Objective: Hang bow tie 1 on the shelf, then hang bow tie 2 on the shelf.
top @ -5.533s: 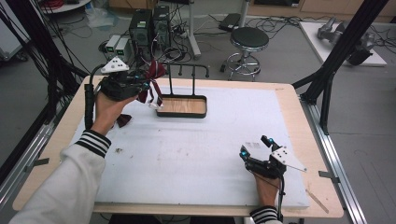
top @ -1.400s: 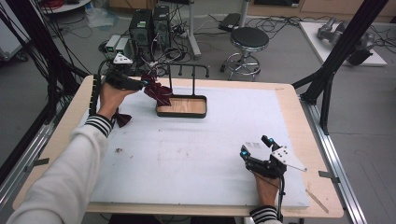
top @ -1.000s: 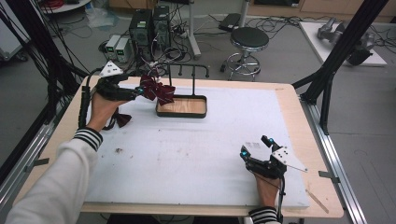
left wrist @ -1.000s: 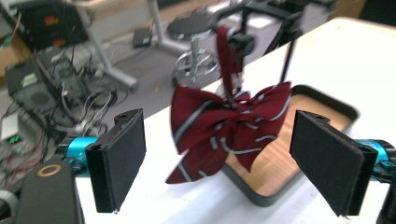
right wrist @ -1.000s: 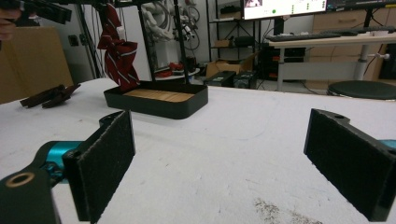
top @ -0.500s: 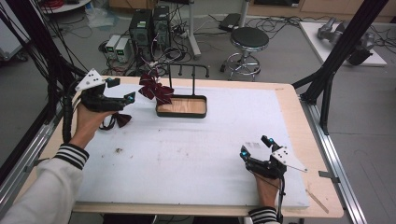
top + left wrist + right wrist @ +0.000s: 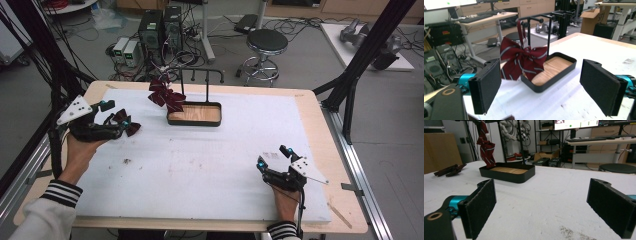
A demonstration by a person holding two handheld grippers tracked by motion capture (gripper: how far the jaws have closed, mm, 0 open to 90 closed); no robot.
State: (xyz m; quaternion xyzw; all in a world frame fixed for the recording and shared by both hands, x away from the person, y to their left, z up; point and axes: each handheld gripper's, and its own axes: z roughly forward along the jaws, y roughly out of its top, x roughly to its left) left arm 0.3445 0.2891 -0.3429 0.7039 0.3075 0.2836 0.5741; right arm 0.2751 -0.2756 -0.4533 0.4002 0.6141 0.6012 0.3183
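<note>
Two bow ties are in play, one hung and one waiting.

Near: right gripper (image 7: 274, 161), resting on the white mat (image 7: 210, 165) at the near right corner, jaws standing wide apart and holding nothing; in its own view the pads (image 7: 481, 205) frame bare mat.

Near left: left gripper (image 7: 119, 117), jaws apart and empty, held low at the mat's left edge. The second bow tie (image 7: 128, 125) lies flat on the mat just beside its jaw tips, dark red, apparently touching or all but touching them; the high view is too small to settle which.

Middle: black tray (image 7: 195, 120) with a wooden floor, carrying an upright stand (image 7: 202, 75) with a crossbar.

Far: hung bow tie (image 7: 524, 58), striped dark red, dangling by its strap from a peg of the stand, over the tray's left end.

Step in hand, as judged: picking up the second bow tie. Advice: lower the jaws either side of the knot or the strap rather than a loose wing, close firmly, lift clear of the mat before swinging toward a free peg.

Change: half a second earlier the left gripper sat slightly higher and farther from the person; it has dropped nearer the lying tie. Five seconds back it held the first tie at the stand. Right gripper unmoved.
</note>
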